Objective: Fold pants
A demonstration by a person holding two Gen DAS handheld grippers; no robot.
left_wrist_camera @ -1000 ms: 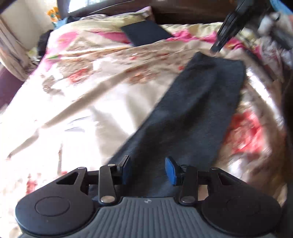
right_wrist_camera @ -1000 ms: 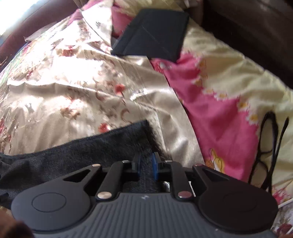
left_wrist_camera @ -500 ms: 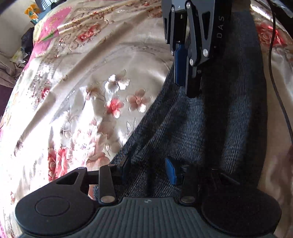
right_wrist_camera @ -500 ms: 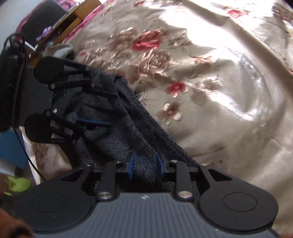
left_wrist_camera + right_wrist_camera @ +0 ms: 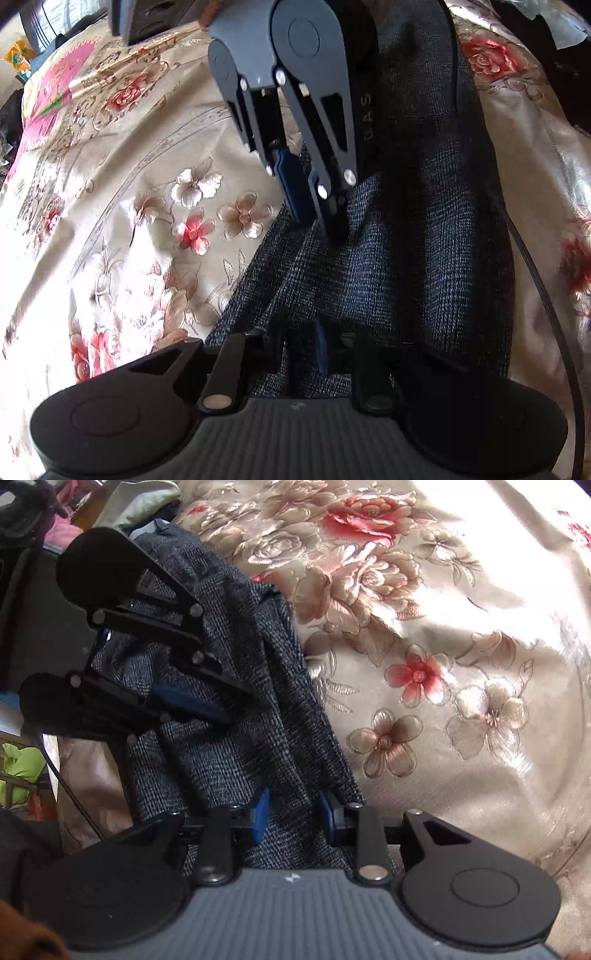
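Observation:
The dark grey woven pants (image 5: pixel 424 236) lie as a long strip on the floral bedspread (image 5: pixel 155 206), also in the right wrist view (image 5: pixel 236 716). My left gripper (image 5: pixel 301 347) is shut on a fold of the pants at their near end. My right gripper (image 5: pixel 293 814) stands a little apart over the cloth, with the pants' edge between its blue pads (image 5: pixel 260 812). In the left wrist view the right gripper (image 5: pixel 314 221) comes down from above onto the pants. In the right wrist view the left gripper (image 5: pixel 236 705) reaches in from the left onto the cloth.
The shiny beige bedspread with red and white flowers (image 5: pixel 424 672) covers the bed. A black cable (image 5: pixel 546 302) runs along the pants' right side. Clutter of clothes and a green item (image 5: pixel 22 768) sits past the bed's edge.
My left gripper has closed on the pants' fold. My right gripper has opened from its pinch and come closer to the left one. Both have moved down close over the cloth.

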